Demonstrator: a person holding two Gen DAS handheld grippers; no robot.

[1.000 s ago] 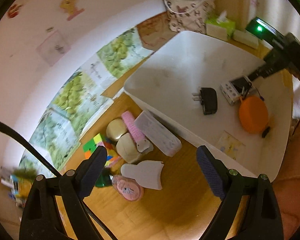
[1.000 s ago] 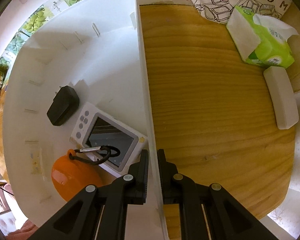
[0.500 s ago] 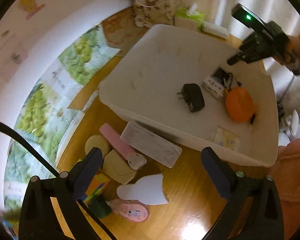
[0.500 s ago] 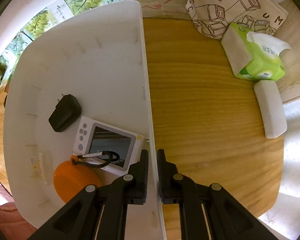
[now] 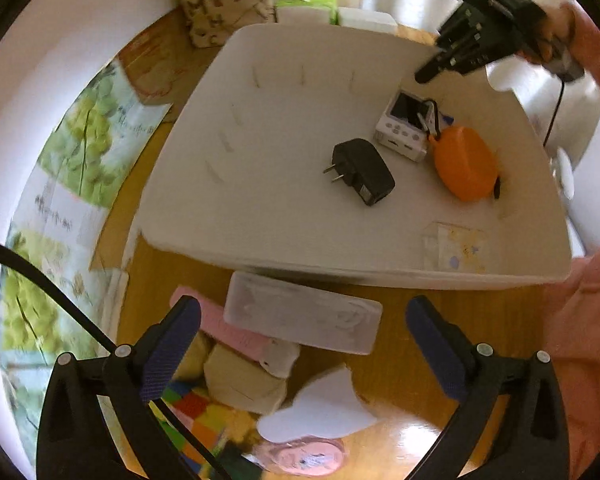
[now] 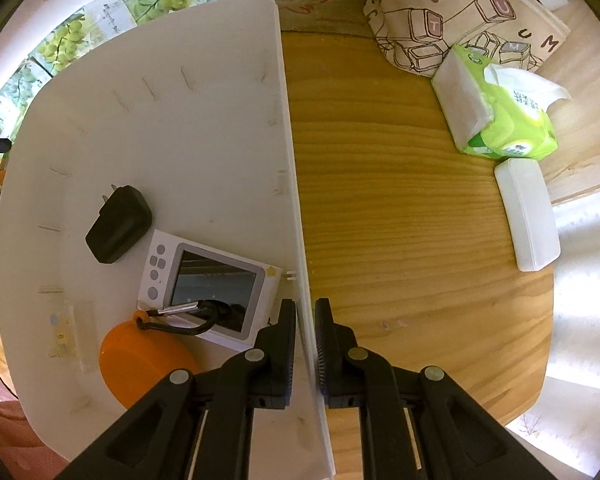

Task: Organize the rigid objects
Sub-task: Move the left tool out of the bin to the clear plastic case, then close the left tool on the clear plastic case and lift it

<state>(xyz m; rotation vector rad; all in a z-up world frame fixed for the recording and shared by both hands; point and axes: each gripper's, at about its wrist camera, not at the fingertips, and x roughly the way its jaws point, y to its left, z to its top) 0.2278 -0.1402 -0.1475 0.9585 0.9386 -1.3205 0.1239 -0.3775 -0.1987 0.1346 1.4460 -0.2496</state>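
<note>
Fingers (image 6: pixel 286 344) pinch the bin (image 6: pixel 180 152) wall; left fingers (image 5: pixel 172 344) opening, empty; bag (image 6: pixel 460 20) letters T, U, M.

Table: a wooden top (image 6: pixel 400 200) with plain grain carried everything, glossy under warm light.
Wall: white (image 5: pixel 60 40), behind the table's far edge.
Posters: sheets printed with green grapes (image 5: pixel 84 140) lay along that edge.
Light: bright daylight fell on the right.

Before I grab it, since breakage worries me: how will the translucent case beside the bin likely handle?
The translucent case looks stiff, so probably no flexing. Its flat underside suggests sliding rather than rolling. One end lies over the pink item, so it may rock when pushed. Glossy plastic could slip.
</note>
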